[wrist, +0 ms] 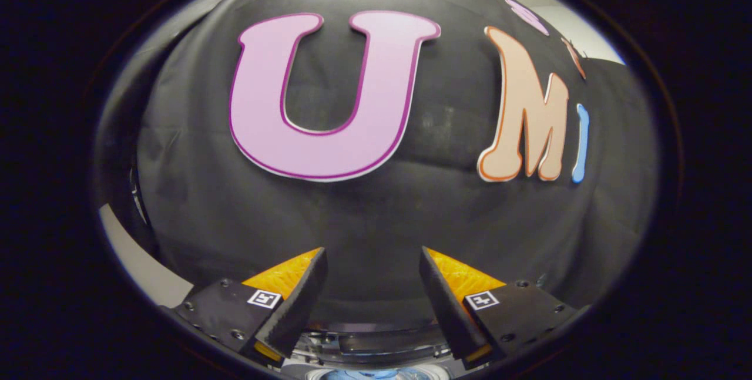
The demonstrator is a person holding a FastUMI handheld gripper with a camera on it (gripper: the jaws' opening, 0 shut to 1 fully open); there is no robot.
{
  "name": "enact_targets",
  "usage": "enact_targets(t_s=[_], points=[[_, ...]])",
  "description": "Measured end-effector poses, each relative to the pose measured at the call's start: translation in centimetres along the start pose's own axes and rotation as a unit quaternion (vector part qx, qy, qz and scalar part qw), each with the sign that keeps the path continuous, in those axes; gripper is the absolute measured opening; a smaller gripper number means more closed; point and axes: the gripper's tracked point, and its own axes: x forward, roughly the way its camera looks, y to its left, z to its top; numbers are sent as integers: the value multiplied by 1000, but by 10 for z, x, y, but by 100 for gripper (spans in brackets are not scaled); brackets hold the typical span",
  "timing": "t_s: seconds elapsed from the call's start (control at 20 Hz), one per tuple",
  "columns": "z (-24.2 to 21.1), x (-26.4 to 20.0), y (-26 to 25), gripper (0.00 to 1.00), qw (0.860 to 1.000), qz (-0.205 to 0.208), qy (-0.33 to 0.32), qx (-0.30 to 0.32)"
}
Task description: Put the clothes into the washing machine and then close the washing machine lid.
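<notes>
My gripper is open, with nothing between its fingers, and it points at the booth's black cloth wall. Low between the two fingers I see a narrow strip of the washing machine's top, a dark curved rim with a bit of pale blue and white below it. I cannot tell from this strip whether the lid is up or down. No clothes are in sight.
The black cloth wall stands close ahead of the fingers. A pale strip of another surface runs down beside the cloth, left of the left finger.
</notes>
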Motion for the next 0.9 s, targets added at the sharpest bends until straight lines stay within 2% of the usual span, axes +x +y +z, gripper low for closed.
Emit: enact_targets(t_s=[0.15, 0.3, 0.45, 0.9], points=[[-31, -4, -4, 98, 999, 12, 43, -8], [-36, -11, -6, 98, 998, 21, 43, 34], [-32, -18, -8, 98, 999, 20, 31, 29], [-60, -92, -15, 99, 998, 32, 39, 29]])
